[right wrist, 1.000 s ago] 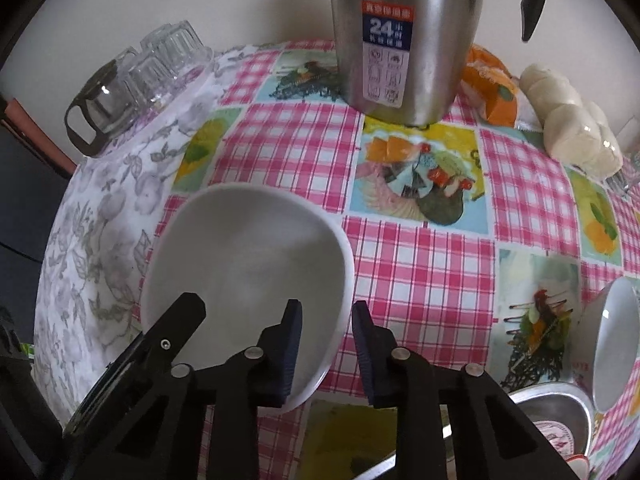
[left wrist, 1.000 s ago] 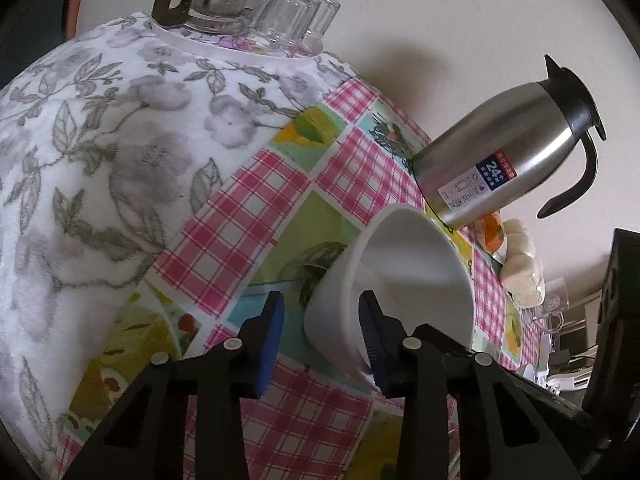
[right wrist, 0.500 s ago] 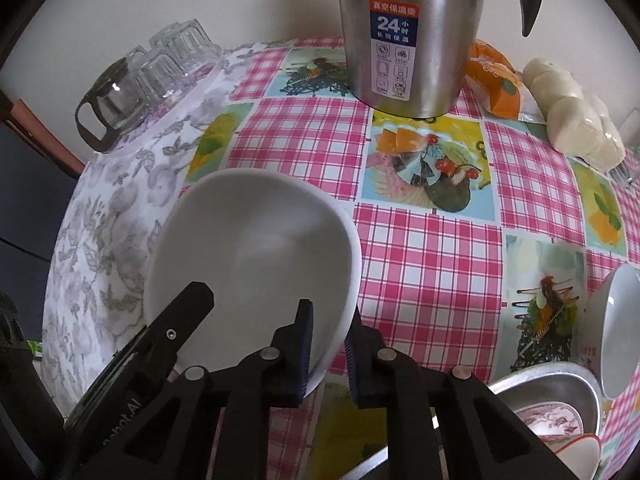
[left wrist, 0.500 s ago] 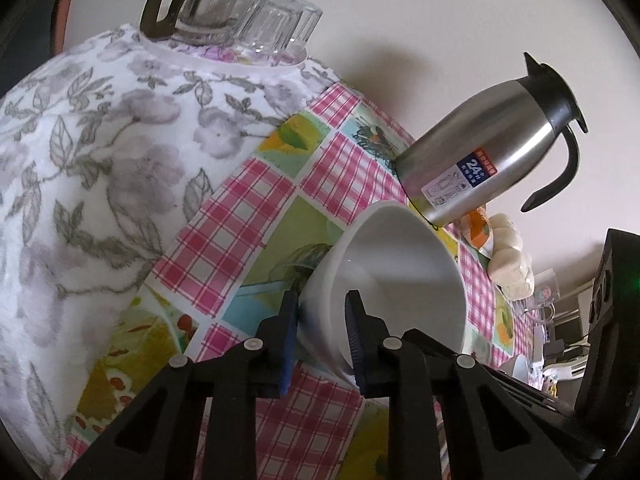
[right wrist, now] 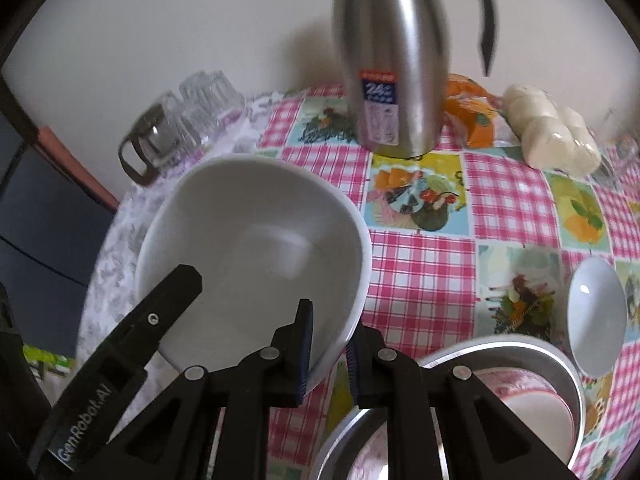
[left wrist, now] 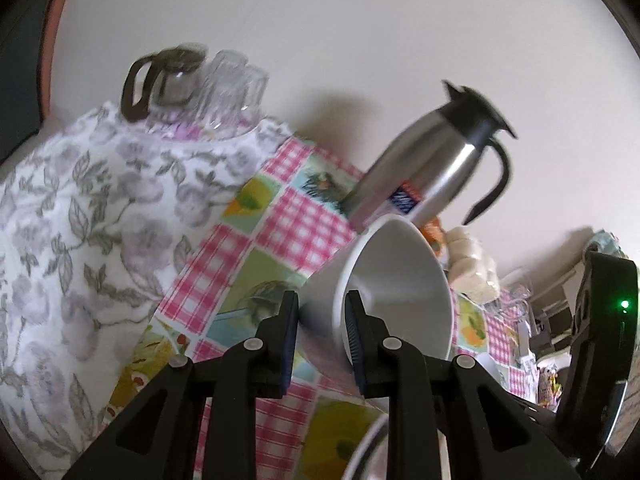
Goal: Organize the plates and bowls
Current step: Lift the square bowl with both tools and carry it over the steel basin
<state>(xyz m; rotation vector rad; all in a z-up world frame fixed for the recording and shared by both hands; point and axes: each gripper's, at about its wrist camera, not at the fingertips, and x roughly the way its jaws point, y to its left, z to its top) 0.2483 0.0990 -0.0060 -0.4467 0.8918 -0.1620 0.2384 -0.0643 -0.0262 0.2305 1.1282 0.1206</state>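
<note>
Both grippers have a pinch on the same big white ceramic bowl (right wrist: 256, 248). In the right wrist view the right gripper (right wrist: 329, 354) has its blue-padded fingers nearly closed over the bowl's rim at about 5 o'clock, one pad inside, one outside. The left gripper (left wrist: 322, 334) does the same from the other side in its own view, fingers almost together with the rim wall between them. The bowl looks tipped and clear of the pink checked tablecloth with fruit pictures (right wrist: 424, 272).

Right below the right gripper, around 5 o'clock in its view, sit two shiny metal basins (right wrist: 556, 364) with pinkish patterned dishes inside; they crowd the near edge. A small white porcelain bowl (right wrist: 596, 312) lies on its side at 4 o'clock, just beside the basin.

Further back at 12 o'clock stands a tall stainless steel thermos jug with a black handle (right wrist: 396, 80), directly behind the big bowl. To its right there's an orange packet (right wrist: 472, 116) and a wrapped row of pale buns (right wrist: 552, 132). Over at 10 o'clock, on a grey floral cloth (left wrist: 80, 220), are upturned clear drinking glasses (right wrist: 208, 100) and a glass coffee pot with a dark handle (right wrist: 148, 144) against the wall.
</note>
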